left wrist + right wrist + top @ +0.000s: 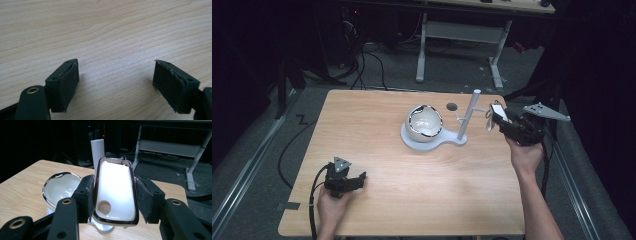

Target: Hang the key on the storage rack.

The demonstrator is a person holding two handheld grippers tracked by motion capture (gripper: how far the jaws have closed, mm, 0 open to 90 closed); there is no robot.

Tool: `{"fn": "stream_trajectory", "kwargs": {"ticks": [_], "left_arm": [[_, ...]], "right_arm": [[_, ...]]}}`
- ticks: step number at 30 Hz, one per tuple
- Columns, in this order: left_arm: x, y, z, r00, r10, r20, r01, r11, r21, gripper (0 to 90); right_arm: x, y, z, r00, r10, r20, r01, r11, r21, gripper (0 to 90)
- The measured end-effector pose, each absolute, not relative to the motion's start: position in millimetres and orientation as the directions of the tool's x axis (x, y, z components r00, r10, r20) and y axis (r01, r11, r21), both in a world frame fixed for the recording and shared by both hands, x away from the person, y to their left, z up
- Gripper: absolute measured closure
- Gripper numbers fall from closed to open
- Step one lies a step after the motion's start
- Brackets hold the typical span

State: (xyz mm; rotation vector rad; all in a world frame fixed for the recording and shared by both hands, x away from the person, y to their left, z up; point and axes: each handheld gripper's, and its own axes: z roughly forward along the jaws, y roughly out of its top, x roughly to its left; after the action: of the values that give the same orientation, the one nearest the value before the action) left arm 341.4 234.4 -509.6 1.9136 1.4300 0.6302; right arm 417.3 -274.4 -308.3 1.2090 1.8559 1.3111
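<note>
Your right gripper (113, 195) clamps a glossy white chrome-rimmed tag (115, 192) just beside the white stand post (468, 114) — slick rim, it could slip. Your left gripper (116, 82) rests parted on the wooden table (387, 150).

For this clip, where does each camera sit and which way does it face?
High view: above the person's side, looking down on the light wooden table; both forearms enter.
Left gripper view: on the left gripper, facing bare tabletop, jaws apart.
Right gripper view: on the right gripper, gripping a white chrome-rimmed case.
Shared: white chrome-rimmed bowl.
</note>
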Motion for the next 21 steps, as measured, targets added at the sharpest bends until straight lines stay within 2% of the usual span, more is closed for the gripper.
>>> {"fn": "stream_trajectory", "kwargs": {"ticks": [21], "left_arm": [[341, 234, -510, 0.287, 0.958, -0.008, 0.641, -0.186, 0.745, 21.3]], "right_arm": [[428, -252, -299, -0.471, 0.882, 0.035, 0.341, 0.145, 0.929, 51.3]]}}
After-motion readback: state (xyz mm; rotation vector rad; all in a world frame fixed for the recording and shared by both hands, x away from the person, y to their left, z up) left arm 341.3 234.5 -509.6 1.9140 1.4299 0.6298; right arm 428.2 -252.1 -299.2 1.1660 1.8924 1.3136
